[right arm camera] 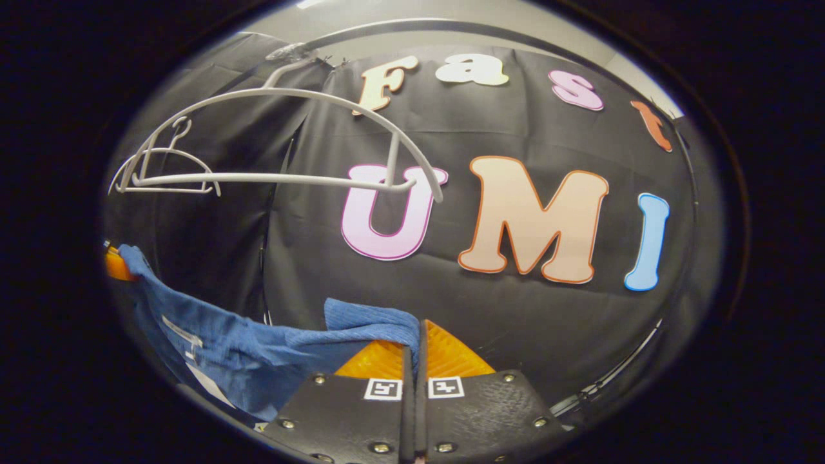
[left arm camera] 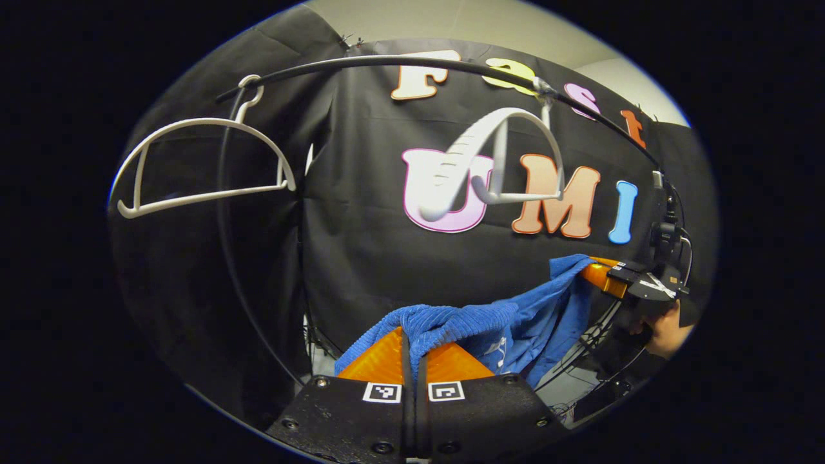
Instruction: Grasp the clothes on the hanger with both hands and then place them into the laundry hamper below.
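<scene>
both hand-held grippers (left arm camera: pixel 412 348) (right arm camera: pixel 417 345) were clamped on the blue garment (left arm camera: pixel 509 322), stretched between them at lower frame, below the empty hanger (left arm camera: pixel 496 161).

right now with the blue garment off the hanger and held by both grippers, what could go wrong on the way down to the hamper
1. The blue ribbed cloth garment is pinched only at its edges by the left gripper and right gripper, so a corner could slip out.
2. The slack middle sags between them and might snag on the black curved rack pole.
3. The near white plastic hanger hangs skewed on the rail and may fall.
</scene>
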A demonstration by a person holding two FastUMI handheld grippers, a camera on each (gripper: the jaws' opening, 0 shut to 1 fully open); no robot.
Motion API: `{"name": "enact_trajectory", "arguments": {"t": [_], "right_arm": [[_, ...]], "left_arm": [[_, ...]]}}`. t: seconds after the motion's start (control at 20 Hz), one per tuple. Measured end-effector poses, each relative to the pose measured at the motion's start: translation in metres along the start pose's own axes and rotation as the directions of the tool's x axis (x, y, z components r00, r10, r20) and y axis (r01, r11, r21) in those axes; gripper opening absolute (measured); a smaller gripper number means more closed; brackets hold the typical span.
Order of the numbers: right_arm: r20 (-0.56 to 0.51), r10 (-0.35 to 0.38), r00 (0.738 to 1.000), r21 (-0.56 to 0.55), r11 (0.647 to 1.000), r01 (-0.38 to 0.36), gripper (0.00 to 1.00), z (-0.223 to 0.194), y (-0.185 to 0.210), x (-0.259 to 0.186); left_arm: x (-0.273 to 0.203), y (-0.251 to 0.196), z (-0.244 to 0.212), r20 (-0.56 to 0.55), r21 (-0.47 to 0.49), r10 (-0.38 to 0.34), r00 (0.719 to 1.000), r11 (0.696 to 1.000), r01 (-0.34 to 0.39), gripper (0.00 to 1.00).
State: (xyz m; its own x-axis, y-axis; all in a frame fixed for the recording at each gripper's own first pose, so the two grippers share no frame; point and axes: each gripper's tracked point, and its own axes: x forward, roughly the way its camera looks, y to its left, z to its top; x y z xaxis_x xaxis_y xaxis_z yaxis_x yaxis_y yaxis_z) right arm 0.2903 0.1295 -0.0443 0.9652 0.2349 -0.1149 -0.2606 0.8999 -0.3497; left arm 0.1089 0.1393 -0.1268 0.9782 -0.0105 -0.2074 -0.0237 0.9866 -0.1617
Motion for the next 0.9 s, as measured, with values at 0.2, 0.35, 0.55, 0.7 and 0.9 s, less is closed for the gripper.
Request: {"name": "enact_trajectory", "arguments": {"t": [0.2, 0.35, 0.55, 0.7, 0.9], "right_arm": [[-0.008, 0.011, 1.000, 0.016, 1.000, -0.011, 0.01, 0.010, 0.010, -0.033], [-0.006, 0.007, 1.000, 0.033, 0.999, -0.007, 0.00, 0.021, 0.012, -0.048], [0.007, -0.001, 1.000, 0.069, 0.998, 0.001, 0.01, 0.041, 0.013, -0.072], [0.022, -0.018, 1.000, 0.087, 0.996, 0.016, 0.01, 0.057, 0.011, -0.088], [0.044, -0.044, 0.998, 0.129, 0.991, 0.038, 0.01, 0.080, 0.003, -0.100]], "left_arm": [[0.005, -0.043, -0.005, -0.010, 0.021, -0.109, 0.994, 0.994, 0.110, 0.01], [0.013, -0.069, 0.000, -0.005, 0.034, -0.173, 0.985, 0.984, 0.173, 0.03], [0.016, -0.107, 0.024, 0.019, 0.035, -0.261, 0.965, 0.965, 0.260, 0.01], [0.014, -0.138, 0.047, 0.053, 0.043, -0.336, 0.940, 0.941, 0.334, 0.01], [0.011, -0.171, 0.086, 0.122, 0.066, -0.399, 0.909, 0.917, 0.394, 0.01]]}}
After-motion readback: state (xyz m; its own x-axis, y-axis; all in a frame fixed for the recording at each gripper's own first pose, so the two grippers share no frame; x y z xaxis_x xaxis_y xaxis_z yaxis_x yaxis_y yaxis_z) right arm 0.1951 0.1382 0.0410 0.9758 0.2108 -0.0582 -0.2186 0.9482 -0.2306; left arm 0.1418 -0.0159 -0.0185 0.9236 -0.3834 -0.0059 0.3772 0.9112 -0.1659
